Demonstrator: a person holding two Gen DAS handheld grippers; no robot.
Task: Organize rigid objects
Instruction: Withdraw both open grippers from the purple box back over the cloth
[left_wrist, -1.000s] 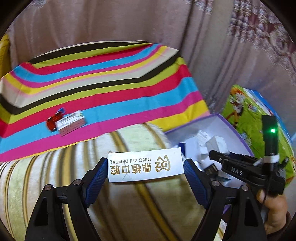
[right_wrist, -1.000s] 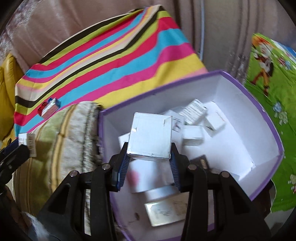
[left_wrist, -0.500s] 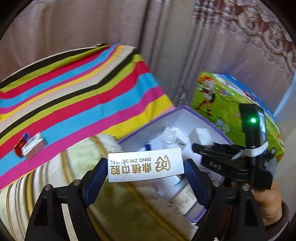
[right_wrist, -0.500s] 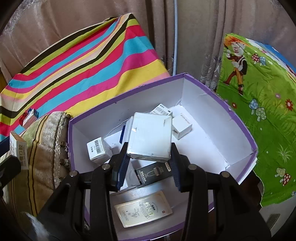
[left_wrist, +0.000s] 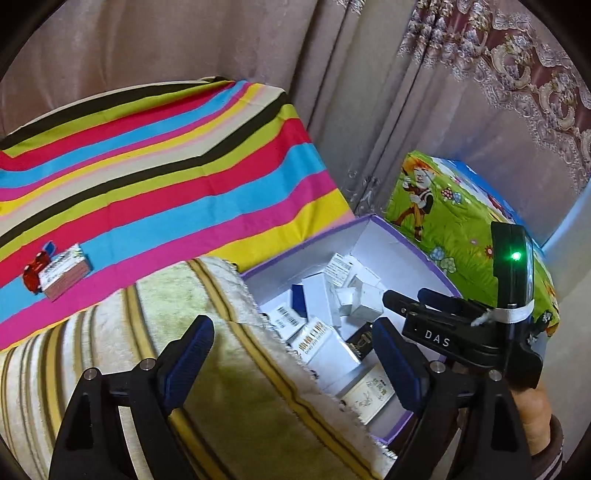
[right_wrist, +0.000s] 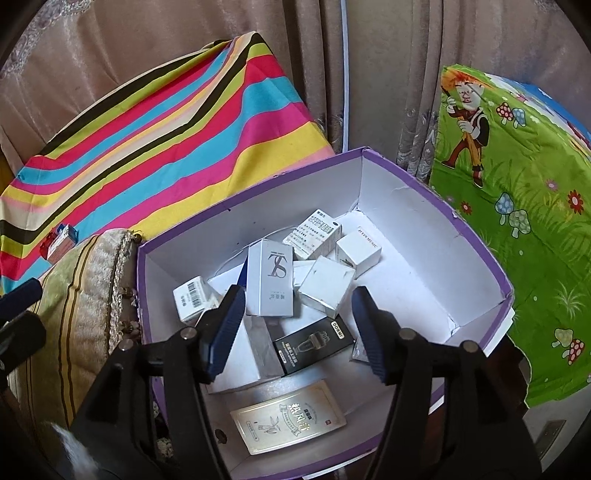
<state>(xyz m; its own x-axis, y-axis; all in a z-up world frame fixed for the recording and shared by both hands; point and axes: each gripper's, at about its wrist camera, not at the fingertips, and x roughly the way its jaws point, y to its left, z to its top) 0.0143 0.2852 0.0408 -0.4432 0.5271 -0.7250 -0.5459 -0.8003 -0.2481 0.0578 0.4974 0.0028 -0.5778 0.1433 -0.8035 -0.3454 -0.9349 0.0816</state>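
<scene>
Evidently both grippers have just opened over the purple-rimmed white cardboard box (right_wrist: 436, 236) to drop cartons in: right gripper (right_wrist: 295, 328) and left gripper (left_wrist: 291, 354) stand empty.

The small box (left_wrist: 64, 272) on the striped cloth (left_wrist: 155, 177) hides most of a red thing (left_wrist: 34, 266). The words on that box are too tiny to read. In the purple box (right_wrist: 388, 192), white boxes (right_wrist: 270, 282) cover others underneath.
</scene>
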